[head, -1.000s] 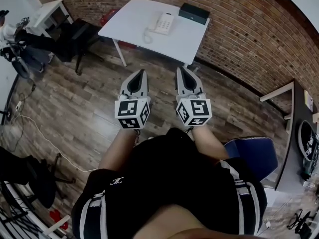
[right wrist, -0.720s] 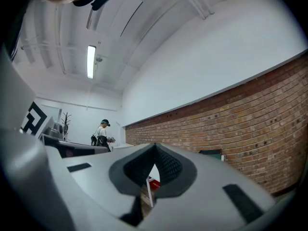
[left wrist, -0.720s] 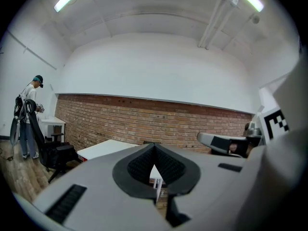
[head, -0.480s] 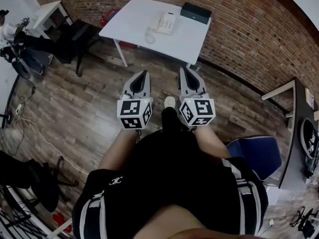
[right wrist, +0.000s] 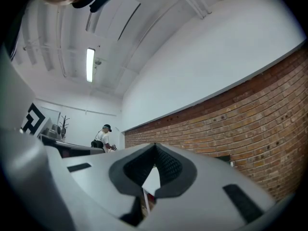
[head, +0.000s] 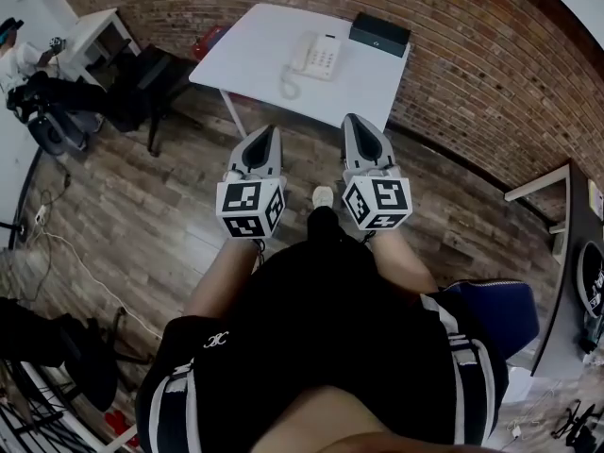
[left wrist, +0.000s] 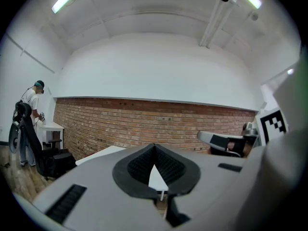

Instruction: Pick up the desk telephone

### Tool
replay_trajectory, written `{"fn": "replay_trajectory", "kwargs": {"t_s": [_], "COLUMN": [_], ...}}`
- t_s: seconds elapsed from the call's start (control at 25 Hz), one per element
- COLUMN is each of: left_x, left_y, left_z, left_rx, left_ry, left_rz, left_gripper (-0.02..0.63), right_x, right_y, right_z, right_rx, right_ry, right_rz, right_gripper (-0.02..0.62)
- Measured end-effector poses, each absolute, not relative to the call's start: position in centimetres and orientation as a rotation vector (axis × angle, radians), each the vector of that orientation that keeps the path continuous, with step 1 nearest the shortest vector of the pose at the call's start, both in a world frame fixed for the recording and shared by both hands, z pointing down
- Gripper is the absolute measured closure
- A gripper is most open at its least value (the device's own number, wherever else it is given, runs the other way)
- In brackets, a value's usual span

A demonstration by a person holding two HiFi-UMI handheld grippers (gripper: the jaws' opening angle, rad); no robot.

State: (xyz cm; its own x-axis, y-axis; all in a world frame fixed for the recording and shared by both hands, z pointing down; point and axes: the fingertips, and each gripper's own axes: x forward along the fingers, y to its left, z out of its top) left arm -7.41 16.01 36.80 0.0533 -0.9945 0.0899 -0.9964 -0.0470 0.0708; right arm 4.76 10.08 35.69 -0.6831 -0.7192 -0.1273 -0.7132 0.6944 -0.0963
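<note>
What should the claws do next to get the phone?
Probably step closer to the white table: the telephone sits on it, far ahead of the left claw and right claw. Both are shut and empty, over the floor, so opening can wait.

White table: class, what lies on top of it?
On the white table lie a white desk telephone and, at its far corner by the brick wall, a black box. The tabletop beneath both is covered.
</note>
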Motion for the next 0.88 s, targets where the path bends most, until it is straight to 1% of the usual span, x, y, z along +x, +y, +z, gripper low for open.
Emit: {"fn": "replay_trajectory", "kwargs": {"t_s": [0.52,0.88], "left_x": [-12.6,-14.2], "left_y": [2.7,-6.9], "left_z": [39.1,40.2], "left_rx": [2.138,2.089], "left_ry": [-2.106,-2.041], "left_rz": [0.067,0.114], "left_gripper": [0.607,0.607], "right_x": [-0.4,-2.8], "right_y": [-5.0,-14.7], "right_z": [38.6,39.4], "right_rx": [-1.149,-1.144], "right_ry": [2.790,2.832], "right_rz": [-0.118,-0.209], "right_gripper": [0.597,0.597]}}
